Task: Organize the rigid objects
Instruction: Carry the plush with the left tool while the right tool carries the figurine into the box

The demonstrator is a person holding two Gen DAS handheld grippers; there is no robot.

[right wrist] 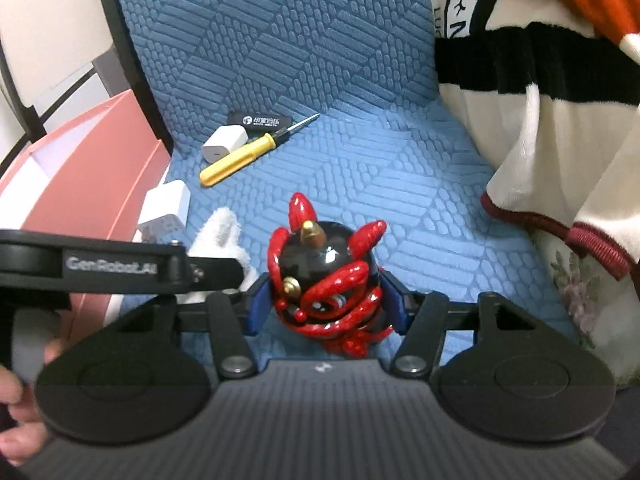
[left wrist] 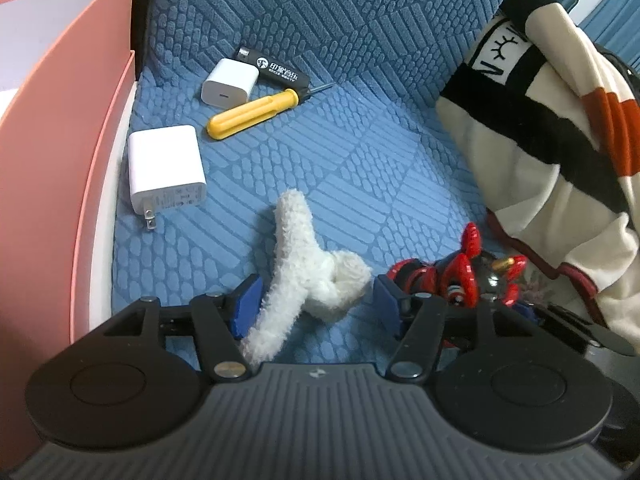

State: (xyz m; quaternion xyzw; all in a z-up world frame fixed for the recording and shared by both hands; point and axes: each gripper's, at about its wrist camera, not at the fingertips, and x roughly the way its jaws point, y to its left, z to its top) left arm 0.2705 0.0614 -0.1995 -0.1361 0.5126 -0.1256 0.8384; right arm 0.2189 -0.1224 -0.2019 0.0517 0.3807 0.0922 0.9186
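Note:
My left gripper (left wrist: 316,304) is open around a white fluffy toy (left wrist: 308,264) that lies on the blue cushion (left wrist: 360,152); neither pad presses it. My right gripper (right wrist: 326,304) is shut on a red and black figurine (right wrist: 328,276), also seen at the right in the left wrist view (left wrist: 460,276). Farther back lie a large white charger (left wrist: 166,168), a small white charger (left wrist: 230,82), a yellow screwdriver (left wrist: 252,116) and a black lighter (left wrist: 276,68). They also show in the right wrist view: screwdriver (right wrist: 236,160), small charger (right wrist: 224,142), lighter (right wrist: 258,120).
A pink open box (left wrist: 60,140) stands at the left edge of the cushion, also visible in the right wrist view (right wrist: 92,176). A cream, black and orange blanket (left wrist: 560,140) is heaped at the right. The left gripper's body (right wrist: 120,266) crosses the right wrist view.

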